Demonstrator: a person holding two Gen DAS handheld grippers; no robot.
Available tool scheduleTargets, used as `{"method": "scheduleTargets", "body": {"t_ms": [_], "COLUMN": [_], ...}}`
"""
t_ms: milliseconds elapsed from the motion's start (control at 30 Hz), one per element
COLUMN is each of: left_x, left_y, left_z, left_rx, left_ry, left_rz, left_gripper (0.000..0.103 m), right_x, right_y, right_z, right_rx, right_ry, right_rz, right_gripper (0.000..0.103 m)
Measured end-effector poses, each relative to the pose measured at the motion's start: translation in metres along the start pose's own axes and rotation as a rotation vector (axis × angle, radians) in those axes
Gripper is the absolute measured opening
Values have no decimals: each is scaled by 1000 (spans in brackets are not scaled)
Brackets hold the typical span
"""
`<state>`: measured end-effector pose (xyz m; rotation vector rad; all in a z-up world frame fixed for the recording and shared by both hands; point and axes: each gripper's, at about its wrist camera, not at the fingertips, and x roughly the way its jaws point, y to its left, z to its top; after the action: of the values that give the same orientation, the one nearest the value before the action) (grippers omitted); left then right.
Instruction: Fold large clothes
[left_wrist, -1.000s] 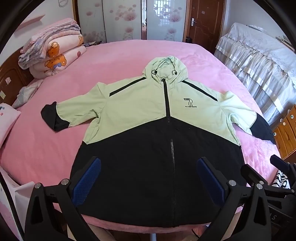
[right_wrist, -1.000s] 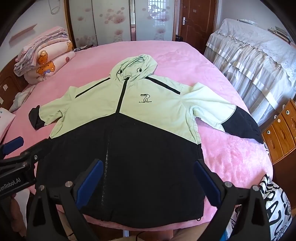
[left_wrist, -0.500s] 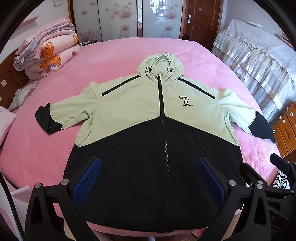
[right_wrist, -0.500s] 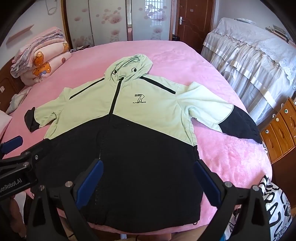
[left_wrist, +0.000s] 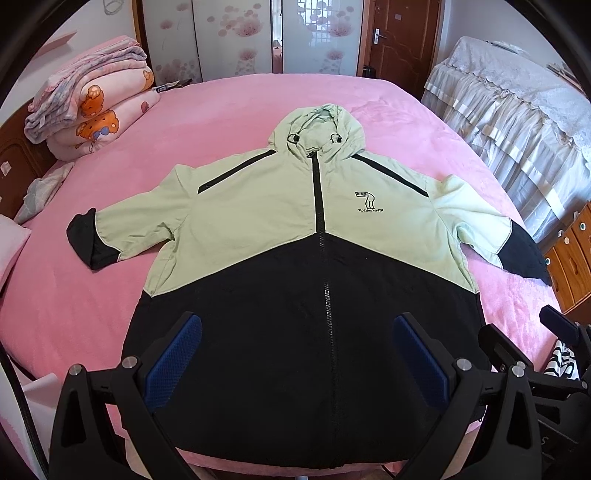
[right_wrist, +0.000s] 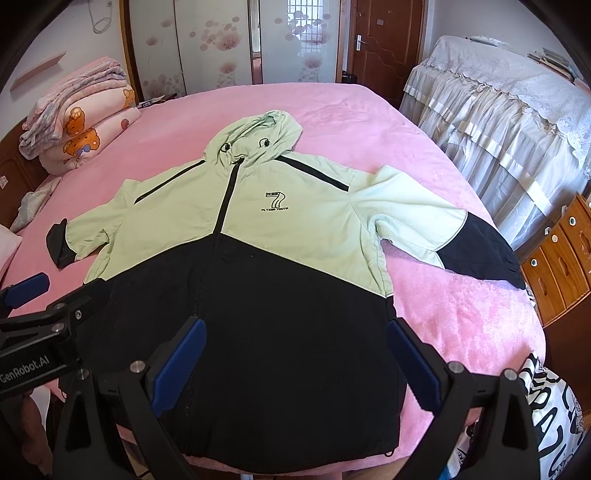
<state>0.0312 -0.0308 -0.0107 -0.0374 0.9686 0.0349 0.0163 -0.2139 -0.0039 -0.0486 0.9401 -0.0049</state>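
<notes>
The jacket (left_wrist: 310, 266) was found flat on the bed (left_wrist: 240, 99), hem nearest, hood-to-hem axis running directly ahead of both spread, empty grippers, left gripper (left_wrist: 295, 354) and right gripper (right_wrist: 295, 358).

A pink bed (left_wrist: 229, 110) carries a spread jacket (left_wrist: 295, 258) and folded quilts (left_wrist: 92, 114).

Both wrist cameras sit above the foot edge of the pink bed (left_wrist: 229, 110), angled down toward its far end. Left view centres on the jacket (left_wrist: 258, 229); right view sits further right, beside it. Both share jacket, bed, folded quilts (right_wrist: 81, 122).
</notes>
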Motion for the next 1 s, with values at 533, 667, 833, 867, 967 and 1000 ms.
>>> {"method": "scheduleTargets", "body": {"t_ms": [533, 667, 833, 867, 967, 1000], "left_x": [-11, -11, -13, -14, -14, -16], "left_y": [-8, -9, -12, -12, -13, -14], "left_z": [-8, -8, -9, -10, -10, -11], "left_rx": [19, 20, 24, 24, 25, 26], "left_ry": [-15, -17, -18, -19, -19, -19], "left_rz": [13, 15, 19, 19, 21, 22], "left_gripper": [103, 103, 103, 103, 103, 103], "right_x": [-8, -10, -10, -10, -10, -10], "right_y": [-7, -10, -12, -12, -12, -12], "right_z": [-8, -9, -10, -10, -10, -10], "right_rx": [19, 24, 28, 29, 28, 29], "right_ry": [-26, -31, -31, -31, -31, -32], "right_rz": [10, 15, 19, 20, 20, 21], "right_gripper": [99, 99, 99, 99, 99, 99]}}
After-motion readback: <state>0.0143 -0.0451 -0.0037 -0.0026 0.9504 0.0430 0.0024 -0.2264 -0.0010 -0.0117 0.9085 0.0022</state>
